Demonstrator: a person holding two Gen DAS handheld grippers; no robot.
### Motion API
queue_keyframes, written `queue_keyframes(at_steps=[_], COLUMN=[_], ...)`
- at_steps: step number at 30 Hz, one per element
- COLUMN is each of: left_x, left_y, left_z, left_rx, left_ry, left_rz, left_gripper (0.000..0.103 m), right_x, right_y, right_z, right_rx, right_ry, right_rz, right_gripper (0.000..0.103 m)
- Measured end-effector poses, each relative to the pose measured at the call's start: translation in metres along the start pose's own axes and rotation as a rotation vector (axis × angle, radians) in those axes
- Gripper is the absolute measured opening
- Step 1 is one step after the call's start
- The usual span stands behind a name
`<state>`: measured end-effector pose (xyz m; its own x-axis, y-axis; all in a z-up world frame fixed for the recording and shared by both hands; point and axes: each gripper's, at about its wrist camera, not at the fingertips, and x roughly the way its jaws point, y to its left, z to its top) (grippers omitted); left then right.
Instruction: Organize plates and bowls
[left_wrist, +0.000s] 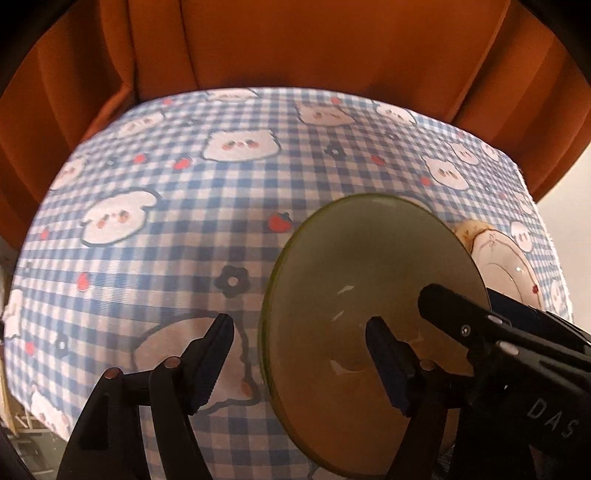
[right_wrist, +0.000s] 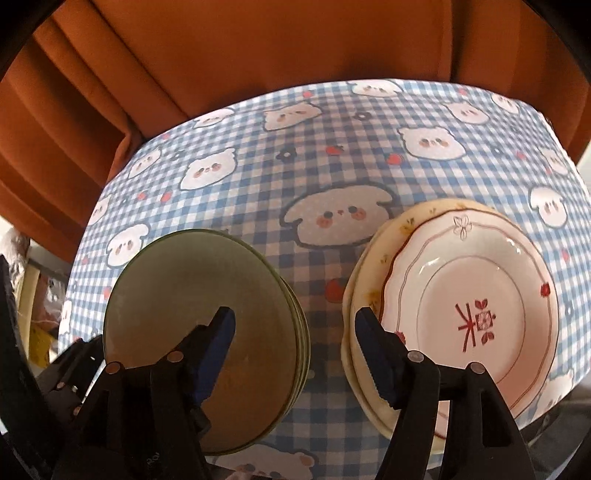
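Left gripper (left_wrist: 299, 354): jaws wide apart, holding nothing; one finger over the cloth, the other over the green plates.
Right gripper (right_wrist: 295, 350): jaws parted, empty, straddling the gap between the two stacks.
Green plates (right_wrist: 201, 321): stacked at 9 o'clock of the right gripper; count unclear, near rim hidden by fingers.
White plates (right_wrist: 469, 314): stacked at 3 o'clock; lower ones mostly covered, bottom edge cut off.
Tablecloth (left_wrist: 184, 206): blue check, blurred.
Curtain (right_wrist: 258, 44): orange, at 12 o'clock.

Warm dim light, soft blur — fisheye-warped edges
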<state>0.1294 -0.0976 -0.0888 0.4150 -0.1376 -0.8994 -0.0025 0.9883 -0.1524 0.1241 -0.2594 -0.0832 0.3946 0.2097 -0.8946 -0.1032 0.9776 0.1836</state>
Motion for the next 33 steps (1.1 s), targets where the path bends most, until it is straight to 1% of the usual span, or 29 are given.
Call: queue_keyframes(at_steps=[2,4,5,8,9,13,17,19,23,27,30,33], left_x=[0.007,0.012,0.013,0.015,0.016,0.015,0.014,0.016,0.014,0.013,0.014,0.011], left_y=[0.003,0.006,0.006,0.002,0.001,-0.001,0.001,0.001,-0.004,-0.007,-0.007,-0.010], left_z=[0.001,0.002,0.002,0.000,0.000,-0.001,-0.002,0.000,0.000,0.000,0.000,0.001], left_rx=[-0.014,-0.043,-0.047,-0.026,-0.017,0.002,0.005,0.016,0.050,0.070,0.068,0.078], left_ry=[0.037,0.077,0.084,0.089,0.091,0.091,0.086,0.087,0.078,0.079,0.084,0.088], left_rz=[-0.050,-0.098,-0.116,-0.137,-0.141,-0.136,-0.114,-0.100,-0.062,-0.035,-0.026,-0.009], left_gripper=[0.076,0.073,0.073,0.073,0.071,0.067,0.065,0.065,0.065,0.065,0.064,0.060], right_x=[0.002,0.005,0.007,0.011,0.012,0.017,0.022,0.025,0.031,0.036,0.036,0.035], right_y=[-0.002,-0.001,-0.002,-0.002,-0.001,-0.002,-0.004,-0.004,-0.004,-0.007,-0.005,-0.004], right_z=[0.001,0.000,0.000,0.000,-0.001,-0.003,-0.004,-0.004,-0.002,-0.003,-0.002,-0.001], right_rx=[0.014,0.027,0.035,0.058,0.060,0.073,0.084,0.088,0.089,0.104,0.091,0.075], right_ry=[0.006,0.016,0.021,0.027,0.032,0.048,0.056,0.060,0.083,0.103,0.109,0.114], right_rz=[-0.004,-0.011,-0.012,-0.013,-0.015,-0.011,0.028,0.058,0.112,0.159,0.157,0.151], right_gripper=[0.071,0.071,0.071,0.071,0.071,0.071,0.070,0.068,0.057,0.051,0.051,0.051])
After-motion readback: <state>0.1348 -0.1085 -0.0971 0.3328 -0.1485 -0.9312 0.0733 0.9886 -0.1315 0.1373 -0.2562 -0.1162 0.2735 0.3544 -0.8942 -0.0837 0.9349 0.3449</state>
